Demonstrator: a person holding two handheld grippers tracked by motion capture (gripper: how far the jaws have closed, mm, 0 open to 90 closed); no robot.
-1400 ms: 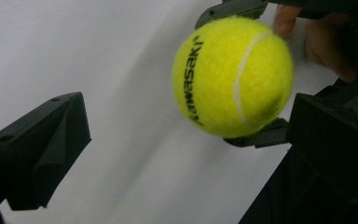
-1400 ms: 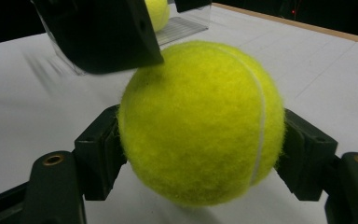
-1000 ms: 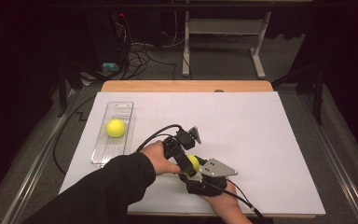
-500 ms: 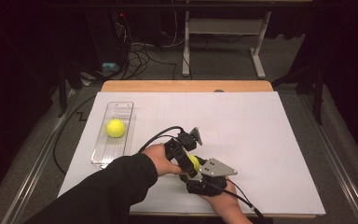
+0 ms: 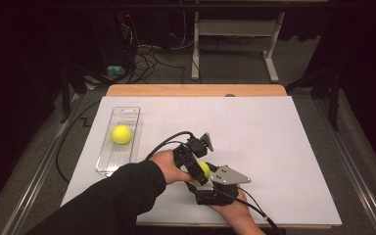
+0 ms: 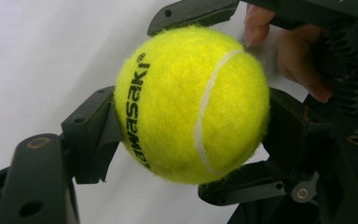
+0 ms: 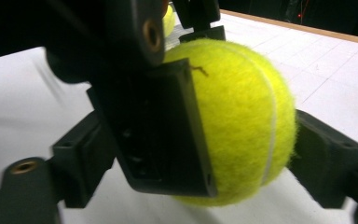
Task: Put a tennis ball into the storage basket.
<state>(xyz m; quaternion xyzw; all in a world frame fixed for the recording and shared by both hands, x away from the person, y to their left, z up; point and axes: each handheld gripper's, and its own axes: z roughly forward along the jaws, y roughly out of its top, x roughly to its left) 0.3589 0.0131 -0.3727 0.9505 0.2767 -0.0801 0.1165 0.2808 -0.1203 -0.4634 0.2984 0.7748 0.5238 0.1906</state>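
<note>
So both grippers are crowded around one tennis ball near the front edge of the white table, right in front of the person. The left gripper has the ball properly clamped: in the left gripper view its two black jaws press on either side of the fuzzy yellow ball, with "awasaki" lettering down the ball's left face. The right gripper, the one with the grey three-cornered plate on top, sits just beside it, and its jaws have just been opening. In the right gripper view the ball sits between them, with the right-hand jaw close to the felt and the left-hand one hidden behind the other gripper's jaw, so I'd call that one let go, not squeezing. Both hands are nearly touching over the ball. Off to the left, well apart, a second tennis ball lies in a clear plastic tray.
</note>
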